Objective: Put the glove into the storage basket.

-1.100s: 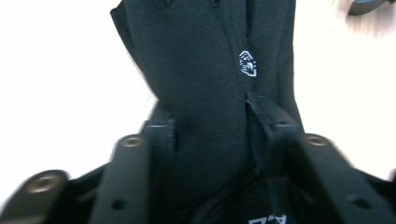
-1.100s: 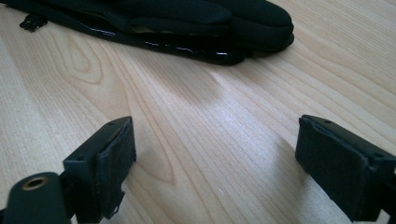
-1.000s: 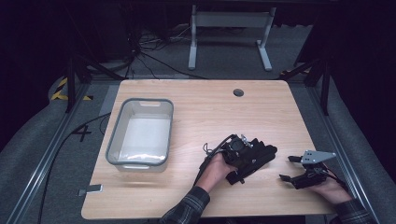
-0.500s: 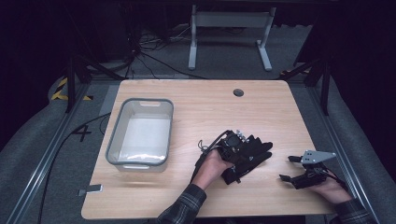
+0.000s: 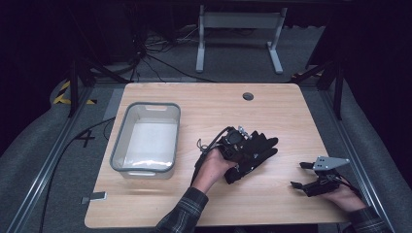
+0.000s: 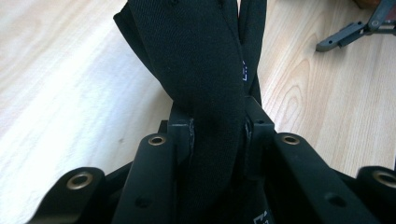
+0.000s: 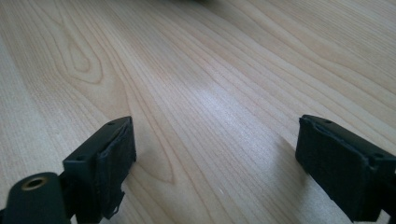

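A black fabric glove (image 5: 264,144) hangs from my left gripper (image 5: 247,149) near the middle of the wooden table (image 5: 282,114), its fingers pointing right. In the left gripper view the glove (image 6: 201,60) runs up between the jaws, and my left gripper (image 6: 217,127) is shut on it, both pads pressing the cloth. My right gripper (image 5: 297,174) rests low at the table's front right, held by a hand. Its pads (image 7: 114,156) stand wide apart in the right gripper view, so my right gripper (image 7: 215,161) is open over bare wood.
A clear plastic bin (image 5: 152,104) with a grey rim stands on the left half of the table. A round cable hole (image 5: 248,96) sits near the far edge. A small grey tag (image 5: 94,197) lies at the front left corner. Dark floor, cables and a metal stand lie beyond.
My left gripper has risen and drifted a little to the left, carrying the glove off the table. The right gripper has stayed where it was.
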The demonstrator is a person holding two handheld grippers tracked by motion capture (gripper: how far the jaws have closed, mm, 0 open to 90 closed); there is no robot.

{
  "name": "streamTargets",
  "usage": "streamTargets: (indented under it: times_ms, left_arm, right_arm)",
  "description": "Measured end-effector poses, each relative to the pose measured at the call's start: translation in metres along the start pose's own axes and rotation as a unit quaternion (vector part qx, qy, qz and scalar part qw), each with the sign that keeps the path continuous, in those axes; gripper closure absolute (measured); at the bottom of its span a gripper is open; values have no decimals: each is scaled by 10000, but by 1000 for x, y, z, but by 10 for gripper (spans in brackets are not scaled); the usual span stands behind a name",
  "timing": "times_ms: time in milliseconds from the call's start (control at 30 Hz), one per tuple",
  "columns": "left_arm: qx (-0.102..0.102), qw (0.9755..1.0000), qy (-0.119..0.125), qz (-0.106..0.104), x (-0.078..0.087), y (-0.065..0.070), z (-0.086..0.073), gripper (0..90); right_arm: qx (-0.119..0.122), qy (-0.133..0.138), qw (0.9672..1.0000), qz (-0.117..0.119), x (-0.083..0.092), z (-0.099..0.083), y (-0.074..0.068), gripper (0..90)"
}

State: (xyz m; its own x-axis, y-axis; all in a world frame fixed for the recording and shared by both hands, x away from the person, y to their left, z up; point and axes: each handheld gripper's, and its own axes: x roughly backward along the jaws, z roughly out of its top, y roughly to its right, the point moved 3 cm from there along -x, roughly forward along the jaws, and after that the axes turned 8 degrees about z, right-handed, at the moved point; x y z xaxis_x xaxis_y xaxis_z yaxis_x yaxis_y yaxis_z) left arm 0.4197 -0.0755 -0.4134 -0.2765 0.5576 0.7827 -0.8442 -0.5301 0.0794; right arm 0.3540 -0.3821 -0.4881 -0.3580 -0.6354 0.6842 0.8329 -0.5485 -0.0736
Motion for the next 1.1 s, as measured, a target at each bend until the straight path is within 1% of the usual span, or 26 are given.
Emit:
streamTargets:
  times_ms: [133, 167, 200, 233, 367, 400, 600, 733, 867, 933, 967, 1067, 1100]
  left_arm:
    - [128, 9999, 90, 74, 16, -10, -1, 715]
    - [128, 9999, 90, 74, 16, -10, -1, 715]
    - [165, 9998, 102, 96, 19, -12, -2, 715]
    - [231, 9996, 141, 120, 26, -16, -3, 715]
    - [327, 9990, 202, 235, 42, -27, -4, 714]
    - [327, 9990, 202, 235, 42, -27, -4, 714]
    - [485, 9975, 299, 430, 68, -46, -12, 715]
    - [635, 9955, 355, 610, 91, -62, -22, 715]
    - [728, 9938, 365, 763, 107, -73, -31, 714]
    - [819, 9920, 412, 866, 117, -81, -37, 714]
    - [886, 9907, 441, 929, 122, -85, -42, 715]
    - [1036, 9877, 497, 1058, 133, -94, -52, 715]
    - [1036, 9877, 497, 1058, 133, -94, -52, 715]
  right_arm:
    - [0, 0, 10000, 1, 0, 0, 0, 126]
    - [0, 0, 10000, 1, 0, 0, 0, 126]
    - [2, 0, 10000, -2, 0, 0, 0, 126]
    - [2, 0, 10000, 0, 0, 0, 0, 126]
    - [0, 0, 10000, -1, 0, 0, 0, 126]
    - [0, 0, 10000, -1, 0, 0, 0, 126]
    - [-1, 1, 10000, 0, 0, 0, 0, 126]
    - [-1, 1, 10000, -1, 0, 0, 0, 126]
    - [0, 2, 10000, -2, 0, 0, 0, 126]
    - [-2, 0, 10000, -2, 0, 0, 0, 126]
    - [0, 2, 10000, -3, 0, 0, 0, 126]
    - [-2, 0, 10000, 0, 0, 0, 0, 126]
    - [-2, 0, 10000, 0, 0, 0, 0, 126]
